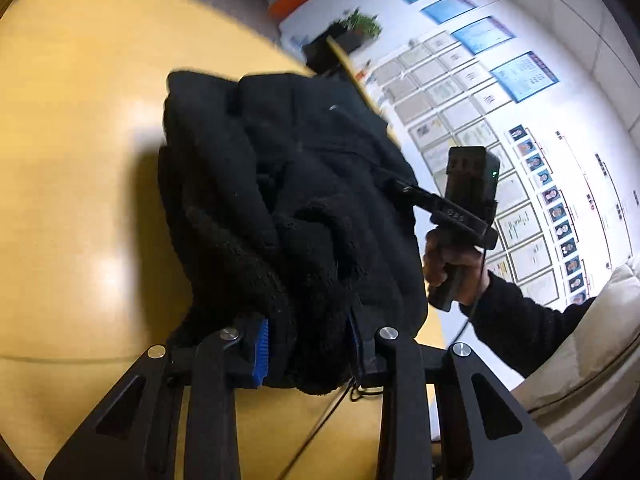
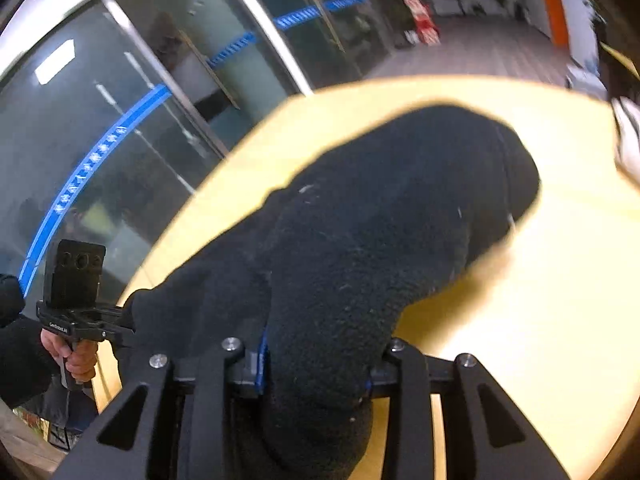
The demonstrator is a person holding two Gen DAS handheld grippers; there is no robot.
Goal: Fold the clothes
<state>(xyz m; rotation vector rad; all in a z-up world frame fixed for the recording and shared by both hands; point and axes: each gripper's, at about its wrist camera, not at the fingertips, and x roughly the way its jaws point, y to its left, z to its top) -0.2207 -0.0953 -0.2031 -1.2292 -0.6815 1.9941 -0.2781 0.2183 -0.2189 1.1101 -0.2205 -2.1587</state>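
Both tongs, left (image 1: 308, 350) and right (image 2: 316, 364), clamp the black fleece (image 1: 288, 200) (certificate wall (image 1: 460, 112) only in left view

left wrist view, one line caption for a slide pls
Both grippers, left and right, clamp a black fleece over the yellow table.

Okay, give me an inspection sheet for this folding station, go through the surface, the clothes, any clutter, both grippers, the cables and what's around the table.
Surface: yellow tabletop, glossy, with light glare.
Job's things: one black fleece garment, bunched and held up over the table, not yet folded flat.
Clutter: nothing seen on the visible tabletop.
Grippers: left gripper shut on the fleece; right gripper also shut on it, each with a thick wad between its blue pads.
Cables: thin black cable running below the left gripper; another hangs from the right-hand handle.
Surroundings: wall of framed certificates, potted plant, glass partition, tiled floor.
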